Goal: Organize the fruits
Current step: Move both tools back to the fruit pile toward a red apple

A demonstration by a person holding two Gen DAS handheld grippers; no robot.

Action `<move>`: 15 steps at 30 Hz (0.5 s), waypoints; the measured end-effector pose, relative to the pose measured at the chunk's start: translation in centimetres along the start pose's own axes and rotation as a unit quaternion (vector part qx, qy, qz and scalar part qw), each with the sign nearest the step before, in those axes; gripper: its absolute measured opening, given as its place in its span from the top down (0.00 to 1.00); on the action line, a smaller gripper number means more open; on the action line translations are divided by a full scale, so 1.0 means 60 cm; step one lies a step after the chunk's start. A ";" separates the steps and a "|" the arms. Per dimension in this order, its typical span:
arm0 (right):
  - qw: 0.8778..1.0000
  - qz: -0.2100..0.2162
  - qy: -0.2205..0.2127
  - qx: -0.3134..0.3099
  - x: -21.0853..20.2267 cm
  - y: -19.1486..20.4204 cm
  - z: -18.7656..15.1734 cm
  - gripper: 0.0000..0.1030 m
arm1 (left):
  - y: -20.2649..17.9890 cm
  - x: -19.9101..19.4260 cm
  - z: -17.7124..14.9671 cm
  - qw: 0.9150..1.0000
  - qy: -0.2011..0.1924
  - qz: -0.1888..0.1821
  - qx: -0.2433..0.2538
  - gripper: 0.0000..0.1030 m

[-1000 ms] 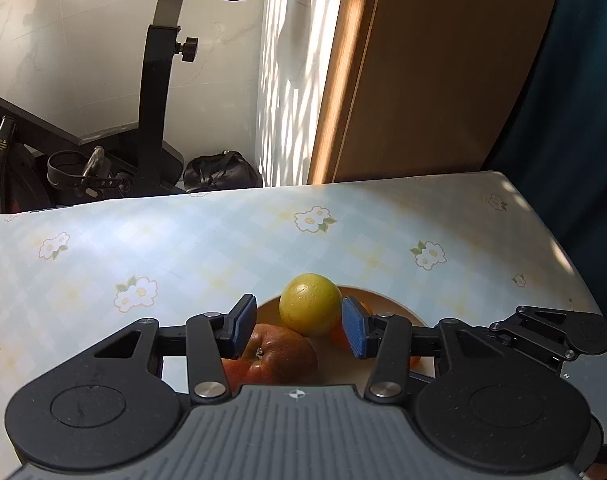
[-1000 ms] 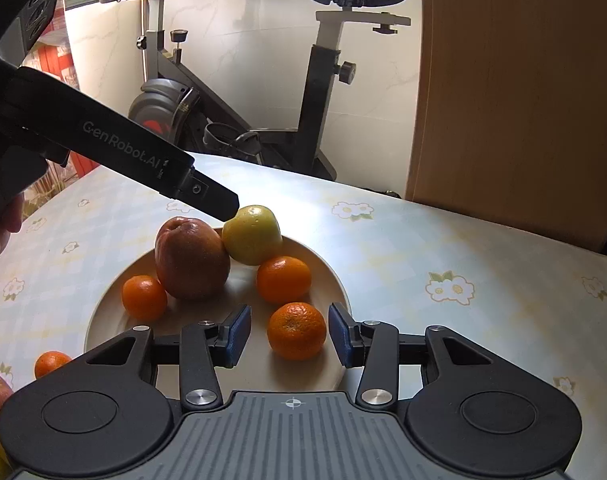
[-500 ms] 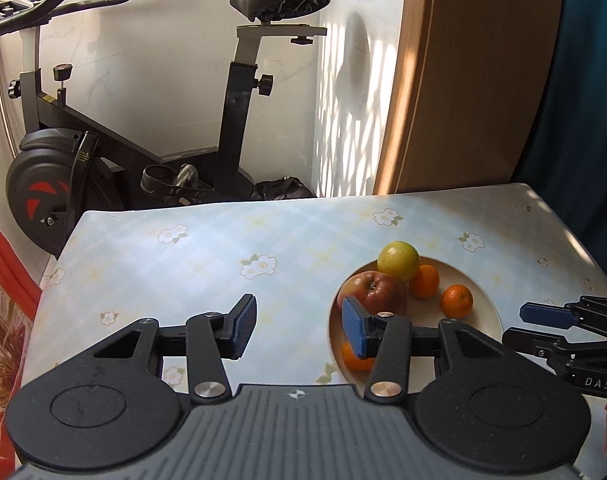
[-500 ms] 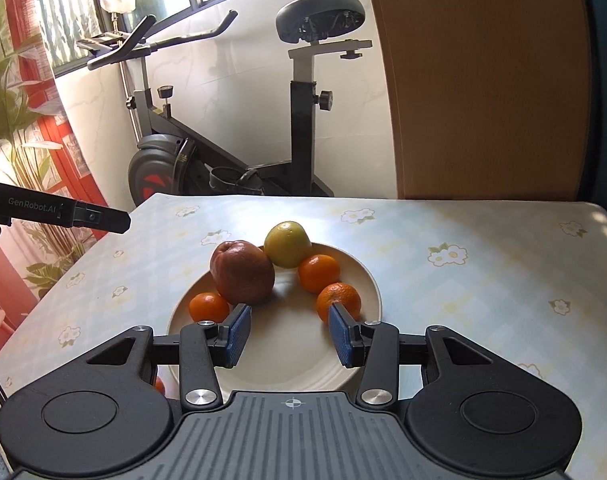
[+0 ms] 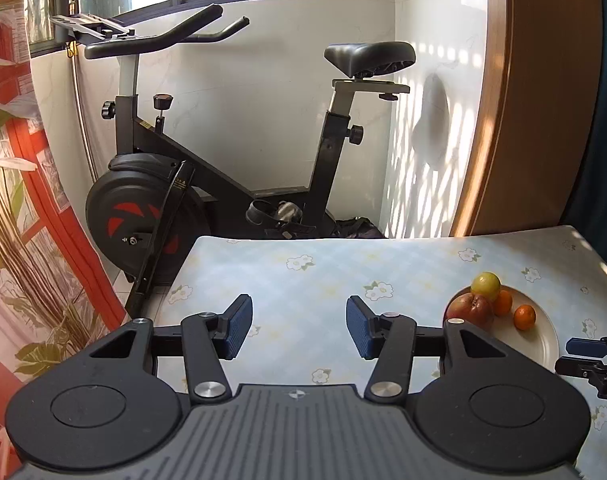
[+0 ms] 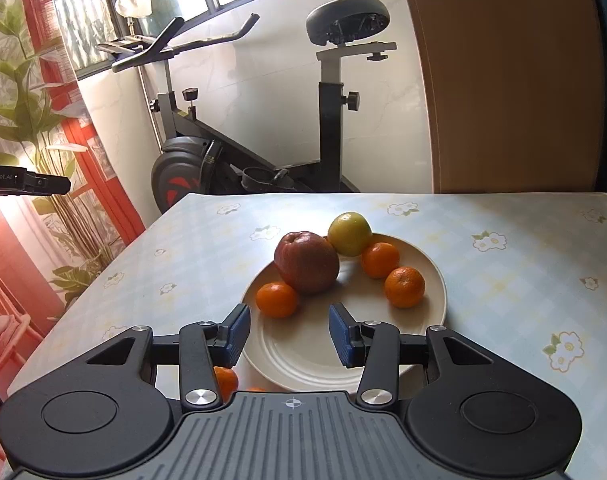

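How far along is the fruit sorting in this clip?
Done: the plate holds a red apple, a yellow-green apple and three oranges. In hand: nothing; the left gripper is opening over bare table, the right gripper empty. Left: an orange beside the plate.

A table [image 6: 503, 280] in flowered cloth bears a cream plate [image 6: 303, 360] and, beside it, loose oranges [image 6: 226, 382].
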State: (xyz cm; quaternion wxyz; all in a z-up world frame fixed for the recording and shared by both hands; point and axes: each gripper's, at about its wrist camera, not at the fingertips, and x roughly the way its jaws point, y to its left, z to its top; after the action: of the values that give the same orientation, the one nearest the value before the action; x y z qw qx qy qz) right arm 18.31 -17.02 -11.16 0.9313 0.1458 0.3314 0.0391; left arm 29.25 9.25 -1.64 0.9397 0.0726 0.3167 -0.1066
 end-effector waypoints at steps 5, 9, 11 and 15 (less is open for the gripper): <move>1.000 0.005 0.013 0.000 0.003 0.025 -0.020 0.60 | 0.017 -0.006 -0.034 1.000 0.010 -0.009 -0.014 0.47; 0.999 0.000 0.030 -0.020 0.010 0.050 -0.035 0.60 | 0.024 -0.005 -0.067 0.999 0.023 -0.031 -0.030 0.47; 0.999 0.000 0.035 -0.024 0.011 0.058 -0.040 0.60 | 0.017 -0.003 -0.076 0.998 0.028 -0.041 -0.032 0.47; 0.999 0.003 0.043 -0.032 0.006 0.071 -0.048 0.60 | -0.013 0.005 -0.104 0.996 0.043 -0.069 -0.029 0.47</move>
State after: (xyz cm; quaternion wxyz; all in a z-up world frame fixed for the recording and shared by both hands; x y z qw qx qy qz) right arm 16.90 -12.17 -12.23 0.9205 0.1148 0.3689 0.0582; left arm 25.66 9.72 -6.78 0.9173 0.0273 0.3642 -0.1587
